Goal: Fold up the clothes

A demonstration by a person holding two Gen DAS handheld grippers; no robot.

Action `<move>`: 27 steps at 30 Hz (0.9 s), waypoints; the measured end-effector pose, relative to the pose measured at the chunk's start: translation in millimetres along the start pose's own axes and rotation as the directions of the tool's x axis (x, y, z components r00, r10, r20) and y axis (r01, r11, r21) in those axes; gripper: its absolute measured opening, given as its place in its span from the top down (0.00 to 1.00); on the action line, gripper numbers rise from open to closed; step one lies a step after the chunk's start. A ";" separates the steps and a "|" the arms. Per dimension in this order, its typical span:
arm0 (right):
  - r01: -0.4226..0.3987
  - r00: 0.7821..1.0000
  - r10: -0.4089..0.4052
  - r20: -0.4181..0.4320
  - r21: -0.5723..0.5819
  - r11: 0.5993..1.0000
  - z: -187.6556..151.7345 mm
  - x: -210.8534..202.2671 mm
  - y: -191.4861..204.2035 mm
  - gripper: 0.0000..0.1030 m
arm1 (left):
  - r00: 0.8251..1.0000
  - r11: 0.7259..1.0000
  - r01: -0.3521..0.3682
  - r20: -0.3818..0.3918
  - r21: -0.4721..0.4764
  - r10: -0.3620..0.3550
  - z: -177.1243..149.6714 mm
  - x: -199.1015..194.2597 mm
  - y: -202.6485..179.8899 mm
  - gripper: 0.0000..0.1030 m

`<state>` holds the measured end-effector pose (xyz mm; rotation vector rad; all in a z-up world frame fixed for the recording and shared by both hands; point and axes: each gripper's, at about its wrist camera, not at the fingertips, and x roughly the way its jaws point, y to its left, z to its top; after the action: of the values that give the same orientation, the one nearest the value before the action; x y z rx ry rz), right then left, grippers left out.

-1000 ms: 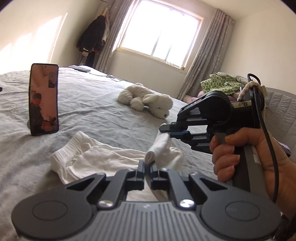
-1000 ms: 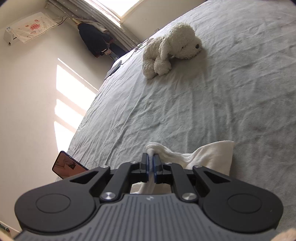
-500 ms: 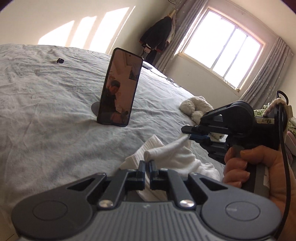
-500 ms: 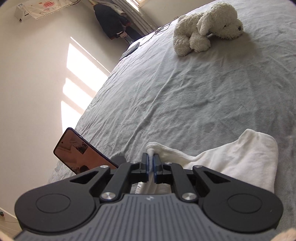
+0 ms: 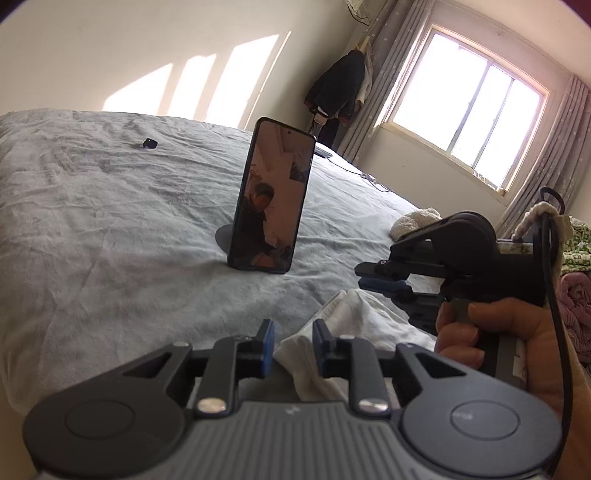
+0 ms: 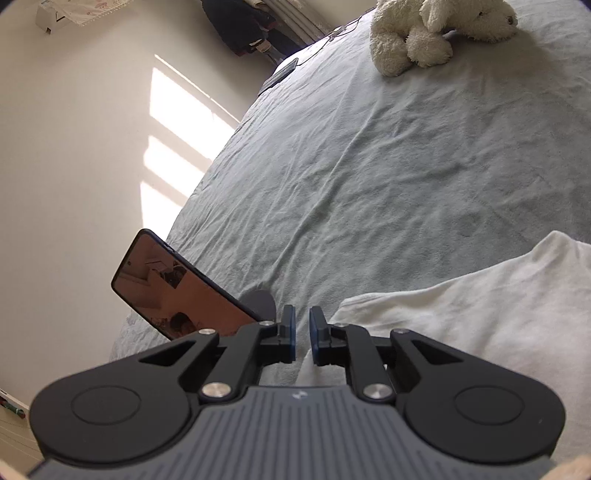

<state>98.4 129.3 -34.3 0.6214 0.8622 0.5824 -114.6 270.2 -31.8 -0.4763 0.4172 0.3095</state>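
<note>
A white garment (image 5: 354, 317) lies folded over on the grey bed (image 5: 92, 240). My left gripper (image 5: 293, 341) hovers low at its near edge, jaws opening. A fold of the cloth sits between them, and the pads are not pressing on it. In the left wrist view my right gripper (image 5: 369, 277), held by a hand (image 5: 517, 339), hangs just above the garment's far edge. Its jaws are opening by a narrow gap with nothing clamped. From its own camera the right gripper (image 6: 301, 332) is at the left edge of the white garment (image 6: 461, 314).
A phone (image 5: 273, 199) stands upright on a round stand just beyond the garment, also the phone (image 6: 177, 295) left of the right gripper. A white plush dog (image 6: 436, 33) lies farther up the bed. A small black object (image 5: 149, 143) sits far left. A green-patterned cloth (image 5: 576, 243) lies at the right.
Both grippers carried the pinched cloth edge towards the phone and lowered it. Their jaws have now parted and the garment rests on the bed.
</note>
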 end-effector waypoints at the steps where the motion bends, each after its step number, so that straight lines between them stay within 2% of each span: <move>1: -0.014 1.000 0.014 0.001 0.004 1.000 -0.3 -3.1 0.0 0.70 | 1.000 1.000 0.006 0.009 0.021 -0.006 1.1 1.2 -2.1 0.73; 3: 0.003 1.000 -0.003 0.019 -0.008 1.000 -3.3 -13.9 -0.4 0.52 | 1.000 0.997 0.025 0.010 0.072 -0.025 3.8 5.2 -6.1 0.72; 7: 0.073 0.995 -0.066 0.076 -0.092 0.993 -17.1 -42.4 -3.1 0.52 | 0.997 0.980 0.069 -0.031 0.186 -0.065 7.7 19.2 -13.9 0.71; 12: 0.170 0.978 -0.133 0.161 -0.244 0.955 -48.8 -84.3 -5.9 0.52 | 0.994 0.957 0.091 -0.079 0.274 -0.072 9.3 39.0 -17.4 0.71; 14: 0.195 0.975 -0.147 0.166 -0.324 0.926 -64.0 -96.5 -3.5 0.53 | 0.993 0.952 0.090 -0.105 0.293 -0.061 8.0 46.6 -17.3 0.76; 15: 0.205 0.974 -0.154 0.164 -0.367 0.907 -72.6 -100.5 -1.8 0.56 | 0.992 0.951 0.082 -0.116 0.299 -0.049 7.0 50.5 -16.8 0.82; 18: 0.232 0.971 -0.179 0.156 -0.471 0.851 -101.0 -108.9 -1.1 0.63 | 0.990 0.958 0.040 -0.138 0.285 -0.001 5.0 59.2 -12.6 0.84; 20: 0.244 0.970 -0.198 0.144 -0.510 0.825 -119.0 -109.4 -4.9 0.68 | 0.989 0.960 0.028 -0.147 0.280 0.014 5.2 60.9 -12.1 0.84; 21: 0.256 0.967 -0.212 0.143 -0.526 0.811 -127.7 -109.7 -7.8 0.73 | 0.989 0.957 0.025 -0.149 0.288 0.019 5.5 60.8 -13.0 0.83; 24: 0.291 0.956 -0.216 0.197 -0.574 0.765 -155.5 -120.3 -13.1 0.73 | 0.987 0.948 0.017 -0.156 0.319 0.035 6.4 59.4 -15.9 0.76; 25: 0.301 0.953 -0.218 0.210 -0.582 0.756 -161.1 -124.1 -13.8 0.73 | 0.987 0.947 0.019 -0.157 0.321 0.034 7.4 58.4 -15.3 0.72; 27: 0.312 0.949 -0.216 0.229 -0.587 0.747 -170.0 -133.0 -16.1 0.73 | 0.986 0.955 0.042 -0.168 0.294 0.008 12.4 56.1 -10.8 0.72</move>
<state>-108.0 71.0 -63.5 -0.0680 0.5521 0.5104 -57.7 278.0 -43.2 -0.2111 0.6129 0.1854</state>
